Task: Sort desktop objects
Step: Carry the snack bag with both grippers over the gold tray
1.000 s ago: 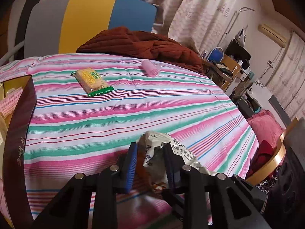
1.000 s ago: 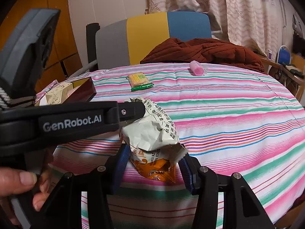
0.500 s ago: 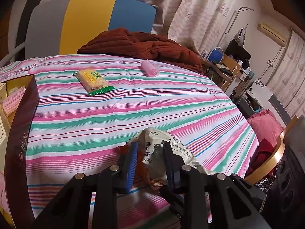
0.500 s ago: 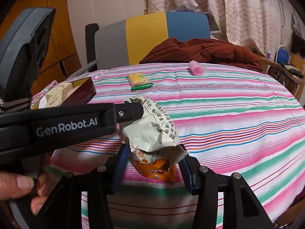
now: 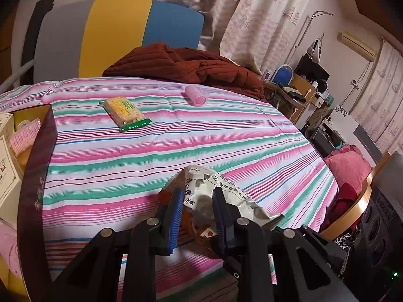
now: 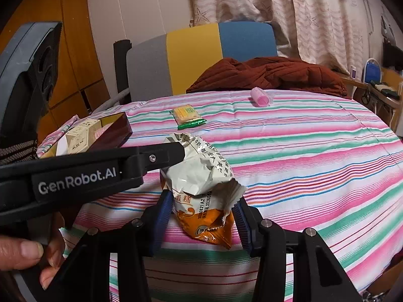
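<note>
Now we see little has changed over the last second: the left gripper (image 5: 196,211) stays clamped on the crumpled snack packet (image 6: 201,183), low over the striped tablecloth (image 5: 176,151), so sorting has stalled mid-carry. Only the right wrist view shows the right gripper (image 6: 201,224) spread wide around the packet's orange end, plus the box (image 6: 108,130).

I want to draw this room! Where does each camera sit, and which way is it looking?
Left wrist: on the left gripper, looking across the striped table; its jaws pinch the snack packet.
Right wrist: on the right gripper, facing the chair; open jaws flank the packet; the left gripper and a hand show.
Both share packet, cracker pack, pink roll.
</note>
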The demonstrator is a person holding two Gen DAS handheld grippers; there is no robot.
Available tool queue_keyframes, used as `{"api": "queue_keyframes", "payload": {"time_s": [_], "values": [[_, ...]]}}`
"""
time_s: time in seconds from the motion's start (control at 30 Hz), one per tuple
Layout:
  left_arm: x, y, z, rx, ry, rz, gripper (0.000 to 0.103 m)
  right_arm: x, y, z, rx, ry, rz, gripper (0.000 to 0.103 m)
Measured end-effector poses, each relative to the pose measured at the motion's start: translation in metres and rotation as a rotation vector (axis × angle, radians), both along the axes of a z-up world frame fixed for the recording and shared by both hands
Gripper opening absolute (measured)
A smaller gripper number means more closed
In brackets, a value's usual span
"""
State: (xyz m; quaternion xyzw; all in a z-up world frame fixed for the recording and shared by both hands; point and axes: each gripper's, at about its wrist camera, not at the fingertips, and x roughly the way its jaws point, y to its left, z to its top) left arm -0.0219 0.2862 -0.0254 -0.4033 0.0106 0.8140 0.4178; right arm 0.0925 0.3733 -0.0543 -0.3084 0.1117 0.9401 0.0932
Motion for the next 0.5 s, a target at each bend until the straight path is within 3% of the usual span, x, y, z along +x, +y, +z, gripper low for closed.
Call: {"api": "queue_keyframes", "payload": {"time_s": [0.3,0.5], "values": [[0.001,-0.017,0.010,0.049,-0.009,0.015,0.022,0.005,-0.011,0.016,0.011,0.035,0.026,0.047],[0.001,-0.042,0.031,0.102,0.015,0.042,0.022,0.000,-0.031,0.040,0.044,0.080,0.080,0.047]]}}
